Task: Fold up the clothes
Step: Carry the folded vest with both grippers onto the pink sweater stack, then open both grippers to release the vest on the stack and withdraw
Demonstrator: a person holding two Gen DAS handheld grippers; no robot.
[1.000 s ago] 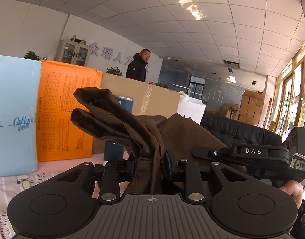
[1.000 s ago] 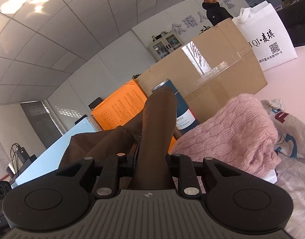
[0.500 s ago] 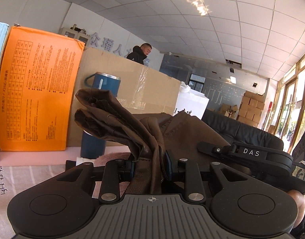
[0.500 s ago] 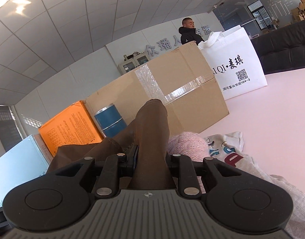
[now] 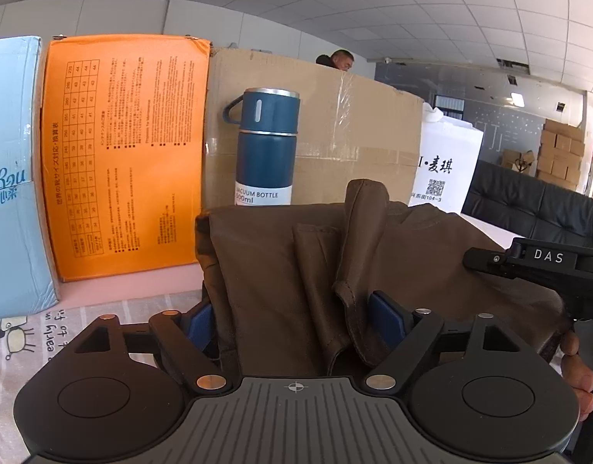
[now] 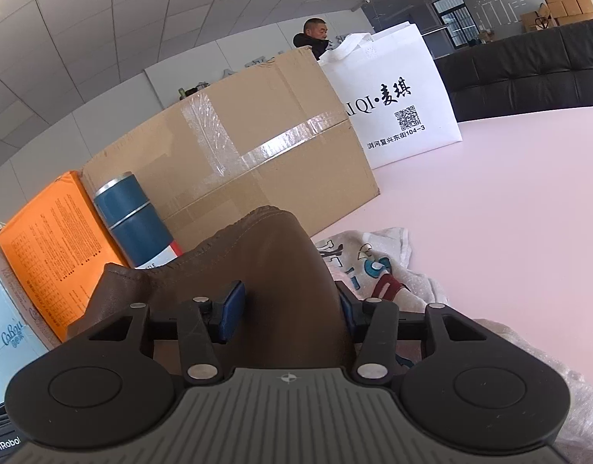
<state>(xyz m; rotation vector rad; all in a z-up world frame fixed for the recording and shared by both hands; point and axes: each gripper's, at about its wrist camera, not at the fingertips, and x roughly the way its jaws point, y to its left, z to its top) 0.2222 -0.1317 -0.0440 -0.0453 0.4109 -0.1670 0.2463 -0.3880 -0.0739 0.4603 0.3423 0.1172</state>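
The brown woven garment (image 5: 431, 255) hangs bunched between your two tools, in front of the tall blue steel vacuum bottle (image 5: 266, 147) and on your side of it, above the printed grey cloth (image 5: 45, 332) on the pink table (image 6: 509, 201). Your left gripper (image 5: 292, 317) has its blue pads spread fairly wide with several layers of the fabric lying between them; whether they pinch it, you cannot tell. Your right gripper (image 6: 286, 309) stands about as wide, a thick fold filling the gap and touching both pads. Gripping two separate edges likely serves to keep the cloth stretched sideways for a fold. In the left view its long axis runs left to right, from the bottle side toward the white printed tote bag (image 5: 447, 170); a raised flap points upward. A white printed garment (image 6: 373, 266) lies crumpled right of the bottle.
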